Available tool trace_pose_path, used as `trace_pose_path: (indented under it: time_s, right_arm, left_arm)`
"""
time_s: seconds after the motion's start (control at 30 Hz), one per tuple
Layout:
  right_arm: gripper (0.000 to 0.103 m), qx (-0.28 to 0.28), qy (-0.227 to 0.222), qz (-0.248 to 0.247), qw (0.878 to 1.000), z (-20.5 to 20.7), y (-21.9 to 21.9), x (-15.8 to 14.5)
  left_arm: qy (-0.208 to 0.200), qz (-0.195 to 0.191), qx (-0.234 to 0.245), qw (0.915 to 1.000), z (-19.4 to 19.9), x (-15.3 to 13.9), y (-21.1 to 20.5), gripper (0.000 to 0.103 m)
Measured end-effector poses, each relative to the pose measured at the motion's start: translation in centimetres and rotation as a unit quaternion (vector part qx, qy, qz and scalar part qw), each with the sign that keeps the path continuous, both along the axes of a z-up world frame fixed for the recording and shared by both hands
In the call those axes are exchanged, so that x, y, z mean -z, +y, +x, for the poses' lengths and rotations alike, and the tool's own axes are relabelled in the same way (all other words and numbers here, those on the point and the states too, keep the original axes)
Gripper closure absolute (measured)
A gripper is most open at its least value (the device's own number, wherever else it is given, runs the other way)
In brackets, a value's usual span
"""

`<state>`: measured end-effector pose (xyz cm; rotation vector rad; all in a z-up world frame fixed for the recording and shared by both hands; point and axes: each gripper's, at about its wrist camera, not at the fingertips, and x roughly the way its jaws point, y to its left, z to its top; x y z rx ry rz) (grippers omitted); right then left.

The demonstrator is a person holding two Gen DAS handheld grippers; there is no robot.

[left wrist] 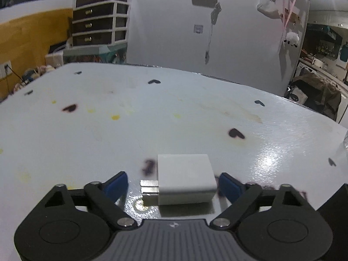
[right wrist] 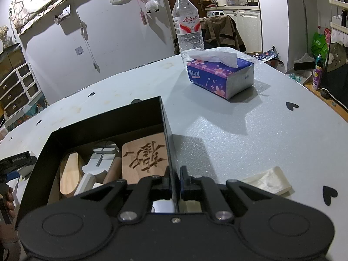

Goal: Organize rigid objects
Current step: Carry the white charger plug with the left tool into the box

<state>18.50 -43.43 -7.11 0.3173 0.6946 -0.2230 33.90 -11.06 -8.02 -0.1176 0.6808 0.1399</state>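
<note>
A white charger plug (left wrist: 184, 180) lies on the pale table (left wrist: 152, 119), its metal prongs pointing left. My left gripper (left wrist: 173, 184) straddles it, open. The right blue pad (left wrist: 228, 184) sits close against the plug's side, while the left pad (left wrist: 117, 184) stands clear of the prongs. My right gripper (right wrist: 174, 182) is shut on the right wall of a black open box (right wrist: 104, 119). In the box are a carved wooden coaster (right wrist: 144, 158), a wooden scoop (right wrist: 68, 174), a wooden rod (right wrist: 113, 171) and white parts (right wrist: 102, 156).
A purple tissue pack (right wrist: 219, 76) and a water bottle (right wrist: 189, 21) stand at the far side of the table. A whitish plastic piece (right wrist: 267, 180) lies right of the box. A corner of the box (left wrist: 335, 206) shows at the lower right of the left wrist view.
</note>
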Motion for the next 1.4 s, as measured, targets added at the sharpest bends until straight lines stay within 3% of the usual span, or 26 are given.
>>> trace_pose_path:
  time_s: [0.2, 0.33, 0.63, 0.97, 1.17, 1.4]
  right_arm:
    - [0.096, 0.000, 0.000, 0.000, 1.000, 0.0, 0.0, 0.0]
    - [0.096, 0.000, 0.000, 0.000, 1.000, 0.0, 0.0, 0.0]
    - [0.096, 0.000, 0.001, -0.001, 1.000, 0.0, 0.0, 0.0]
    - [0.097, -0.002, 0.001, -0.005, 1.000, 0.0, 0.0, 0.0]
    - [0.097, -0.001, 0.001, -0.006, 1.000, 0.0, 0.0, 0.0]
    - [0.097, 0.001, -0.001, -0.008, 1.000, -0.1, 0.1, 0.0]
  left_arm:
    - [-0.010, 0.011, 0.002, 0.9999, -0.1, 0.2, 0.0, 0.023]
    - [-0.014, 0.017, 0.001, 0.9998, -0.3, 0.2, -0.1, 0.036]
    - [-0.023, 0.013, 0.018, 0.9995, -0.7, 0.3, 0.3, 0.037]
    - [-0.031, -0.037, 0.071, 0.9963, -3.8, 0.1, 2.2, 0.037]
    - [-0.023, -0.115, 0.084, 0.9895, -5.6, -0.7, 3.6, 0.037]
    - [-0.079, -0.124, 0.135, 0.9799, -7.6, -4.7, 2.0, 0.037]
